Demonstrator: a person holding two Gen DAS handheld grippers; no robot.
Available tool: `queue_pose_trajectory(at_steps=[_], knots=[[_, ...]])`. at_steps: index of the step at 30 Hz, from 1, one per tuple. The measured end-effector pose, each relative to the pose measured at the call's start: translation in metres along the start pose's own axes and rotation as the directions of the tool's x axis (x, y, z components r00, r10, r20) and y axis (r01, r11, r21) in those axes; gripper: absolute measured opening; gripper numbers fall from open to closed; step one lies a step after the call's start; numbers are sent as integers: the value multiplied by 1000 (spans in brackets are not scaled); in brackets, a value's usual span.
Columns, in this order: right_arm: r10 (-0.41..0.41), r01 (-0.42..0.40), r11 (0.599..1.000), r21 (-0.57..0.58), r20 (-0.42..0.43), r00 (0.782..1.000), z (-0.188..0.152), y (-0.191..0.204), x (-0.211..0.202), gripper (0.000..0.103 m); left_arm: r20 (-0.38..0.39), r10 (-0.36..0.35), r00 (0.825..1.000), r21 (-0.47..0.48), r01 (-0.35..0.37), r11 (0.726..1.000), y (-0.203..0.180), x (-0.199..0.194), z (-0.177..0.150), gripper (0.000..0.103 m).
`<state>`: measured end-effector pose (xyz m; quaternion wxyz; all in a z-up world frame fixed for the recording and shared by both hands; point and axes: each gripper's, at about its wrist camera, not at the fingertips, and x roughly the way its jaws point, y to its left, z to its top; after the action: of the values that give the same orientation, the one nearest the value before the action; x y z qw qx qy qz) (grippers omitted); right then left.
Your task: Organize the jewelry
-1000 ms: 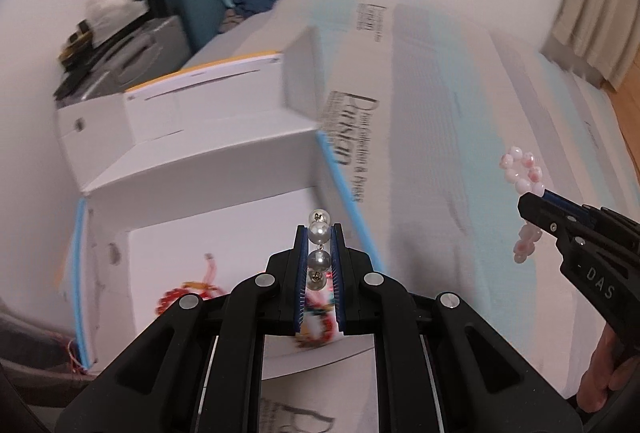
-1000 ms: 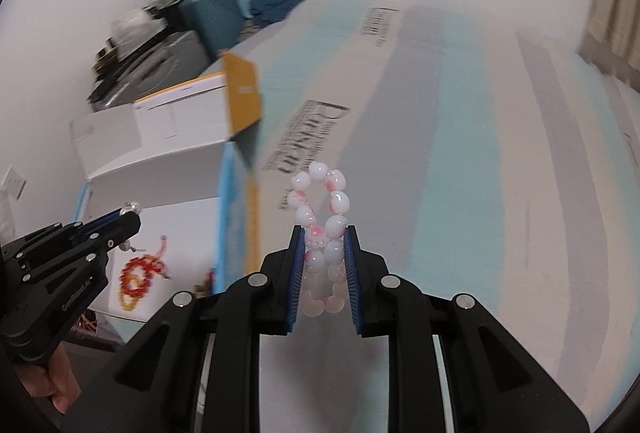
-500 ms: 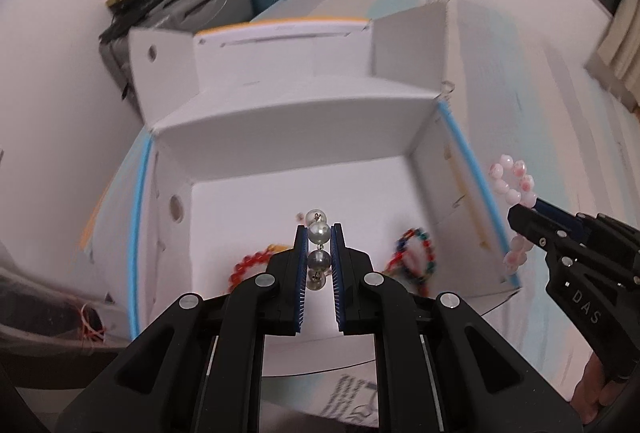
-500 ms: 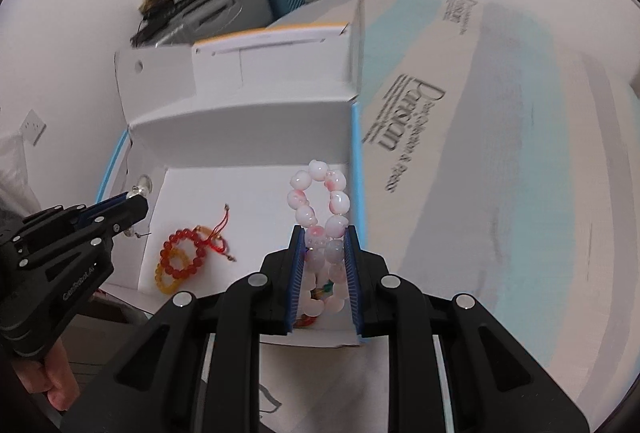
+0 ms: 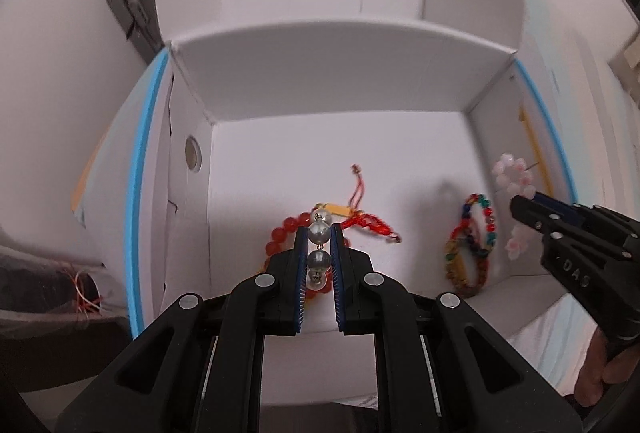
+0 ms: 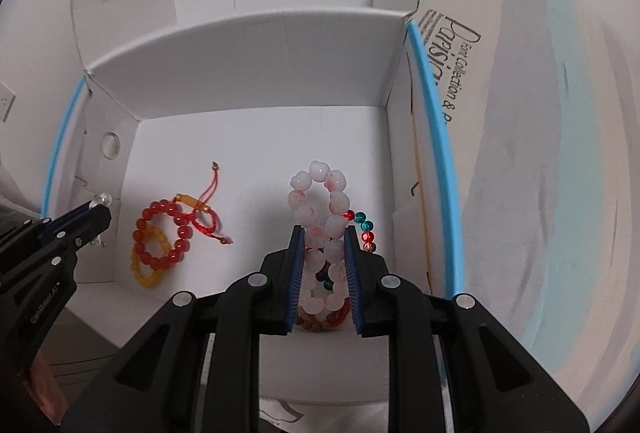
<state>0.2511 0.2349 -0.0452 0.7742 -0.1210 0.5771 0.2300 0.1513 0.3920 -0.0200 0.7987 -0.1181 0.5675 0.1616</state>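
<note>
Our left gripper (image 5: 319,233) pinches the pearl strand (image 5: 319,237) above the white box (image 5: 340,81); our right gripper (image 6: 323,233) clamps the pink bracelet (image 6: 320,209) over it too.

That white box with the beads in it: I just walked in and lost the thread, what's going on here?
A person is sorting jewelry into the open white box with a handheld gripper in each hand. The left gripper is shut on a short strand of grey pearls, and the right gripper is shut on a pink bead bracelet. Both point down into the box, nothing released yet. A red bead bracelet and a multicoloured bead bracelet already lie on the box floor.
</note>
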Motion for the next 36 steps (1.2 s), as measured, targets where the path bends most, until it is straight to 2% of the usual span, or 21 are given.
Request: queue_pose_trajectory(at_steps=[6, 16, 19, 20, 21, 22, 24, 25, 26, 27, 31, 33, 36], knots=[[-12, 12, 1000, -6, -27, 1000, 4, 3, 16, 19, -57, 9, 998, -17, -10, 1000, 6, 26, -2, 10], [-23, 22, 1000, -19, -55, 998, -1, 7, 29, 19, -68, 5, 998, -24, -6, 1000, 4, 34, -3, 11], [-39, 38, 999, -18, -58, 998, -1, 10, 29, 23, -63, 13, 998, -27, -15, 1000, 5, 32, -4, 12], [-32, 32, 999, -15, -50, 998, -1, 10, 27, 32, -62, 17, 998, -27, -18, 999, 5, 32, -4, 13], [-26, 26, 1000, -13, -39, 999, -1, 10, 24, 39, -60, 17, 998, -28, -19, 999, 4, 31, -4, 17], [-24, 23, 1000, -14, -25, 999, -2, 11, 20, 41, -50, 12, 999, -30, -13, 999, 4, 28, -5, 22], [-24, 24, 999, -24, 10, 1000, -4, 13, 9, 44, -6, 16, 1000, -31, -17, 999, 5, 17, -7, 48], [-18, 18, 1000, -25, 26, 1000, -5, 13, 3, 46, 11, 23, 1000, -32, -23, 999, 5, 13, -8, 50], [-10, 11, 1000, -18, 49, 999, -7, 11, -4, 52, 30, 30, 999, -35, -29, 999, 6, 7, -10, 52], [-8, 9, 1000, -9, 73, 997, -8, 9, -12, 58, 46, 32, 998, -37, -30, 999, 7, 3, -12, 58], [4, -6, 1000, 10, 156, 988, -15, 0, -40, 68, 145, 50, 988, -41, -45, 998, 9, -25, -21, 74], [-1, -2, 1000, 11, 209, 978, -21, -1, -56, 72, 213, 47, 976, -41, -39, 998, 11, -41, -29, 93], [-12, 12, 1000, 2, 283, 959, -34, -2, -76, 81, 274, 55, 960, -46, -44, 998, 14, -56, -42, 95]])
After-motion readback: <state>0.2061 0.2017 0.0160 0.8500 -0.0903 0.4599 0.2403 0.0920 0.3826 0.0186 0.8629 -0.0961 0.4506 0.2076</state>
